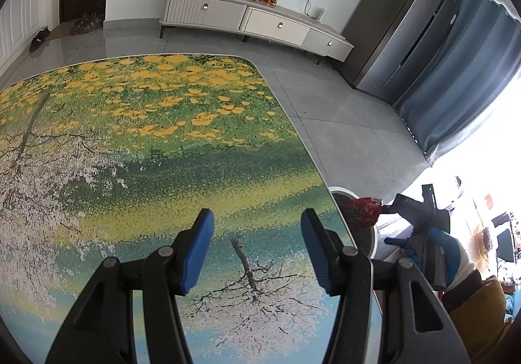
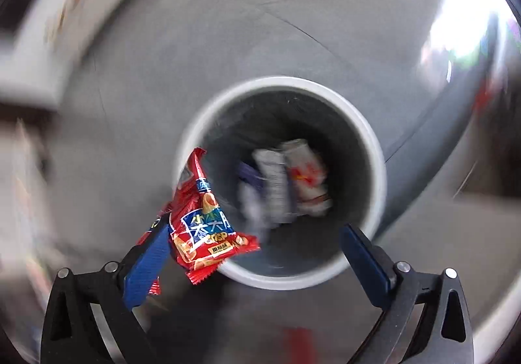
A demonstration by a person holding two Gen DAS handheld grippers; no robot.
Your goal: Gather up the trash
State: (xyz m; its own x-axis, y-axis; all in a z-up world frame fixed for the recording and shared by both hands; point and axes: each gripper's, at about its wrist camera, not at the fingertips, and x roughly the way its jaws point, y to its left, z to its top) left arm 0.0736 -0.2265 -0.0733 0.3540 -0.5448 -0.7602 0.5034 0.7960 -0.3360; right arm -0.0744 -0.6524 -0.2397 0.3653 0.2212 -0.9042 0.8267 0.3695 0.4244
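In the right wrist view my right gripper (image 2: 257, 250) is open above a round white-rimmed trash bin (image 2: 377, 168). A red snack wrapper (image 2: 208, 220) lies against the left blue finger (image 2: 146, 263), loose over the bin's rim. Crushed cans and wrappers (image 2: 286, 181) lie in the bin's bottom. In the left wrist view my left gripper (image 1: 257, 250) is open and empty over the painted table (image 1: 146, 142). The bin (image 1: 355, 214), the red wrapper (image 1: 366, 206) and the right gripper show past the table's right edge.
Grey tiled floor (image 1: 342, 110) surrounds the table. A white TV cabinet (image 1: 254, 22) stands along the far wall, a grey fridge (image 1: 400, 35) and blue curtain (image 1: 456, 77) at the right. The right wrist view is motion-blurred.
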